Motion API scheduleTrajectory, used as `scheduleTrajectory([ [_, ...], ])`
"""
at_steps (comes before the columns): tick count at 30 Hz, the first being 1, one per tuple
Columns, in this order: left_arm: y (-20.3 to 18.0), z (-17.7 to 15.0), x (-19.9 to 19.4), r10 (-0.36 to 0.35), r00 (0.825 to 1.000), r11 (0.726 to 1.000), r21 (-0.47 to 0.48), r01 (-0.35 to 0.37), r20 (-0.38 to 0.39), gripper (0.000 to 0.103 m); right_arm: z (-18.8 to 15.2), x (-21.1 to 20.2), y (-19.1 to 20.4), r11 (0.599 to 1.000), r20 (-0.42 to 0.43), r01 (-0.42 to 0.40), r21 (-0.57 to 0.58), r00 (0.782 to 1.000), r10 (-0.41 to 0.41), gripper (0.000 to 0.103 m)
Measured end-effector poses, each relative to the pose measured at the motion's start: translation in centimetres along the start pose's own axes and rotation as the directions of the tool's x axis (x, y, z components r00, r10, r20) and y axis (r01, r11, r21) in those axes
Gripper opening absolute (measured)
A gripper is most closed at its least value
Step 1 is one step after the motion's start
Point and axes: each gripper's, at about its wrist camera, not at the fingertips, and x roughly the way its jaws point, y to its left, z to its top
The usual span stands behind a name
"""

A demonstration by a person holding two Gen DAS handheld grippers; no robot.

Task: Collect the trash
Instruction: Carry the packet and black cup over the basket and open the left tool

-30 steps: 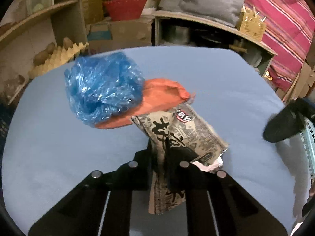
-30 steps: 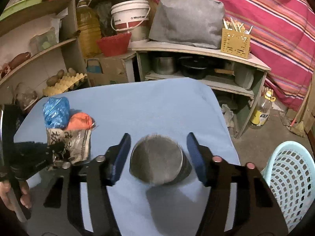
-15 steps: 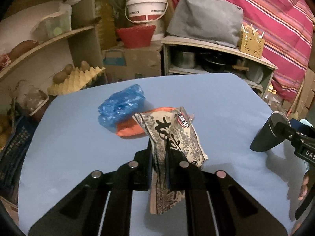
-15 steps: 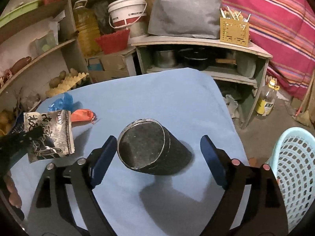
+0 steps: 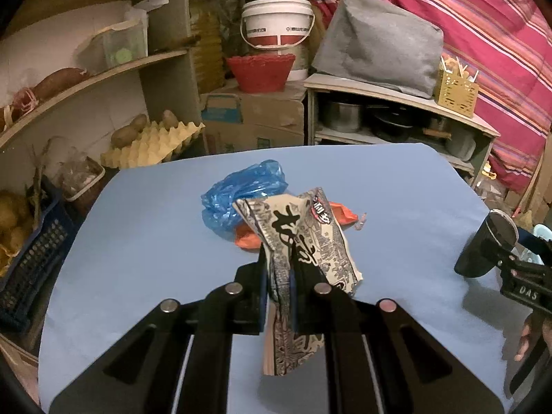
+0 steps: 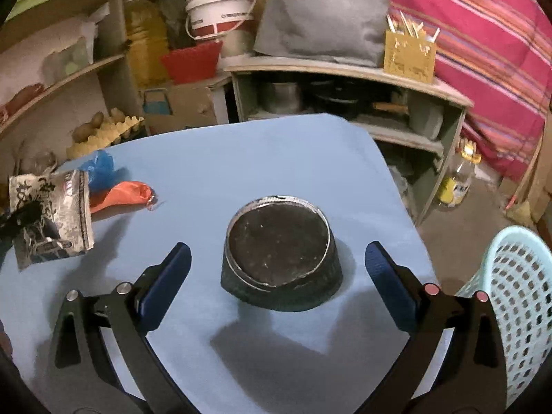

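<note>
left gripper [image 5: 278, 277] angled down over the blue table [image 5: 138, 241], clamped on a printed snack wrapper [image 5: 303, 241] held clear of it. right gripper [image 6: 277, 269] tilted down, jaws just widened, straddling a dark can [image 6: 279, 258] untouched.

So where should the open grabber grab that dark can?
Probably on the can's round side wall, one pad on each side. It stands upright on the table between the right gripper's open jaws, which have just been opening and don't touch it. Come from the near side, angled down, and close low; the flat top gives no grip.
</note>
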Motion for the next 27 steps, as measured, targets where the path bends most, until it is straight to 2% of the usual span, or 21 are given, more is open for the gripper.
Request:
scheduleTrajectory([
  [1, 0.0, 0.0, 0.0, 0.003, 1.000, 1.000, 0.001, -0.003, 0.001, 0.010, 0.0, 0.1, -0.2, 1.000, -0.004, -0.007, 0.005, 1.000, 0.007, 0.076],
  [2, -0.1, 0.0, 0.0, 0.006, 1.000, 1.000, 0.002, -0.006, 0.003, 0.010, 0.1, 0.4, -0.3, 1.000, -0.023, -0.019, 0.002, 1.000, 0.019, 0.071],
  [6, -0.4, 0.1, -0.1, 0.008, 1.000, 1.000, -0.001, -0.008, 0.012, 0.010, 0.1, -0.4, -0.4, 0.999, -0.005, -0.033, -0.027, 0.999, 0.033, 0.071],
  [13, -2.9, 0.6, -1.1, -0.024, 0.998, 1.000, 0.018, 0.023, 0.050, 0.010, 0.5, -5.8, -2.9, 1.000, 0.088, -0.004, -0.019, 0.996, 0.005, 0.071],
  [22, -10.2, 1.6, -2.8, -0.148, 0.986, 0.988, 0.044, 0.145, 0.077, 0.010, -1.7, -12.3, -11.5, 0.989, 0.140, 0.128, 0.069, 0.981, -0.137, 0.071],
  [27, -16.3, 1.8, -4.0, -0.223, 0.972, 0.971, 0.109, 0.214, 0.080, 0.010, -4.3, -15.4, -18.6, 0.964, 0.134, 0.191, 0.183, 0.967, -0.217, 0.071],
])
